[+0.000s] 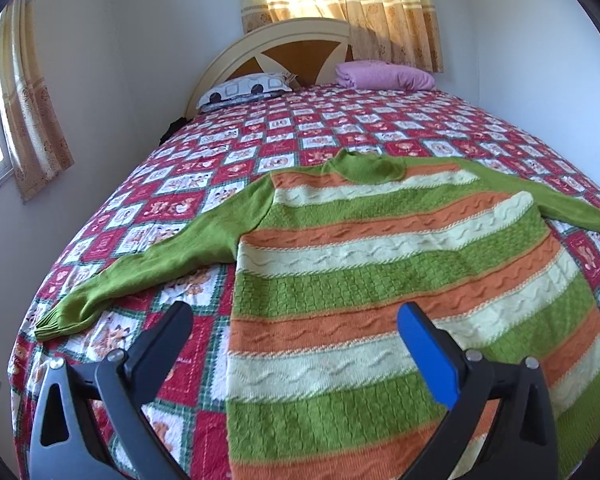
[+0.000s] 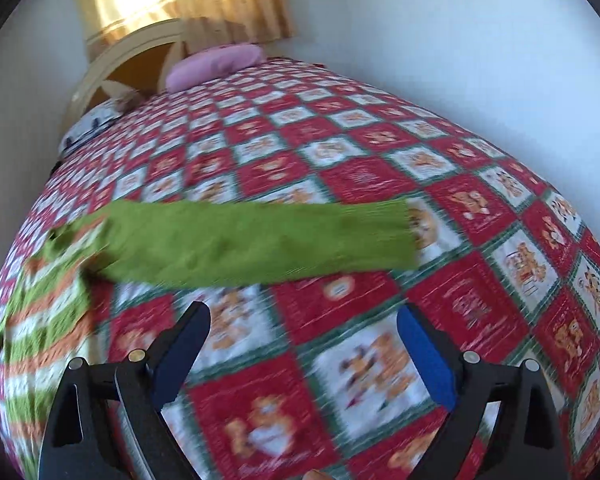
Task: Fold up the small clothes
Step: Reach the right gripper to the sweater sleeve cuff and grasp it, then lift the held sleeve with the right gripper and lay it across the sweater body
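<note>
A small knit sweater [image 1: 380,280] with green, orange and cream stripes lies flat on the bed, collar away from me, both green sleeves spread out. Its left sleeve [image 1: 148,268] stretches toward the bed's left edge. My left gripper [image 1: 296,320] is open and empty above the sweater's lower left side. In the blurred right wrist view, the sweater's right sleeve [image 2: 260,240] lies straight across the quilt with its cuff [image 2: 404,236] to the right. My right gripper [image 2: 304,320] is open and empty, hovering over the quilt just nearer than that sleeve.
The bed is covered by a red and white checked quilt [image 1: 300,136] with bear prints. A patterned pillow [image 1: 244,88] and a folded pink blanket [image 1: 384,74] lie by the headboard. White walls stand close on both sides, with curtained windows.
</note>
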The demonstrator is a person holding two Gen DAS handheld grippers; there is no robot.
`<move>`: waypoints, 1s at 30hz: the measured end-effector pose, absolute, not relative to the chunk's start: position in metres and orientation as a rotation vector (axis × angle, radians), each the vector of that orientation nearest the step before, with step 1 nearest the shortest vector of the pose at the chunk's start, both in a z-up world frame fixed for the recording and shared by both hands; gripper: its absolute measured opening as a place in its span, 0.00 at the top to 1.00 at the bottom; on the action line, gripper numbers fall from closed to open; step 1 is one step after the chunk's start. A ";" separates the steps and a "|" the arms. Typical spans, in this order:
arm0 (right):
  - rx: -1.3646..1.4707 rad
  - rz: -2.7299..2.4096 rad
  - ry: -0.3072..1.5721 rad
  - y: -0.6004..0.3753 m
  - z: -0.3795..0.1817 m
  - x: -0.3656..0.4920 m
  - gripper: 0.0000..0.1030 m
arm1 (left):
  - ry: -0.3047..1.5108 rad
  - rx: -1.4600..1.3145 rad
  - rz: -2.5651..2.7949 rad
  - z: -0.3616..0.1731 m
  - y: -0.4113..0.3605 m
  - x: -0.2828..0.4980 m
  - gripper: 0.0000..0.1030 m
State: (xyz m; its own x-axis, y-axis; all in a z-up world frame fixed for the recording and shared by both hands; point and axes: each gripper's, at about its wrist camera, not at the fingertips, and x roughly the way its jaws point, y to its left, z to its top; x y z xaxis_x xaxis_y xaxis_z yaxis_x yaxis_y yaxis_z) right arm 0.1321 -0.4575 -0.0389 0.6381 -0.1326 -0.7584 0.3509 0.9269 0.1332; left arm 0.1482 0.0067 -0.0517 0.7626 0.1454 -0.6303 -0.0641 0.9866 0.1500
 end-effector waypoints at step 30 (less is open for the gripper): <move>0.239 -0.352 0.794 -0.514 -0.002 0.222 0.90 | 0.744 0.119 0.147 -0.065 0.019 0.203 0.00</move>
State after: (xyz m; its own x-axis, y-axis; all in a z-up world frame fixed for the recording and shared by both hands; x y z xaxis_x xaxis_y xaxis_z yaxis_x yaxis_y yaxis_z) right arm 0.2222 -0.5141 -0.0021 0.6475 -0.2172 -0.7305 0.3946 0.9156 0.0774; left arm 0.2031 0.0189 -0.0653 0.7264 0.1753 -0.6645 -0.0910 0.9829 0.1598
